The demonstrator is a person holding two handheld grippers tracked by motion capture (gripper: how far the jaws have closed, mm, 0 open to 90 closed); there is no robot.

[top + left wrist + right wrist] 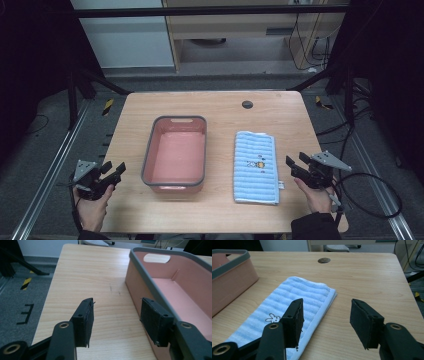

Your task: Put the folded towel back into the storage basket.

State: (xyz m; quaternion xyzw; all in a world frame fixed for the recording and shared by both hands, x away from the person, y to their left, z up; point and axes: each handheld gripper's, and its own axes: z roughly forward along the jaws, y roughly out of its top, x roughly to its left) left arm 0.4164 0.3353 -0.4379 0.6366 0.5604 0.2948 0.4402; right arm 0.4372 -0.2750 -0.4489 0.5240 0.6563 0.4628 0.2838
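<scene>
1. The surface (220, 210) is a pale wood-grain top with rounded corners and a small dark round hole (247, 104) near its far edge; nothing on it appears to have been handled, so the work is judged to be at its very start.
2. The tub (173, 187) is a rectangular pink plastic basin with a grey rim and a slot handle cut into its far wall. It is seen to be empty, smooth and rigid, and stands left of centre.
3. The towel (256, 167) is a light blue terry cloth with ribbed stripes, a white edge and a small printed figure. It lies folded in a long rectangle, flat on the surface, just right of the tub and apart from it, untouched.
4. The right gripper (325, 322) is held low at the towel's near right edge, its fingers spread wide and grasping nothing; one finger (293, 320) stands over the cloth's hem.
5. The left gripper (116, 322) is held beside the tub's near left corner, fingers likewise released and empty.
6. Picking up the towel, presumably for placing in the tub, is all left to do.
</scene>
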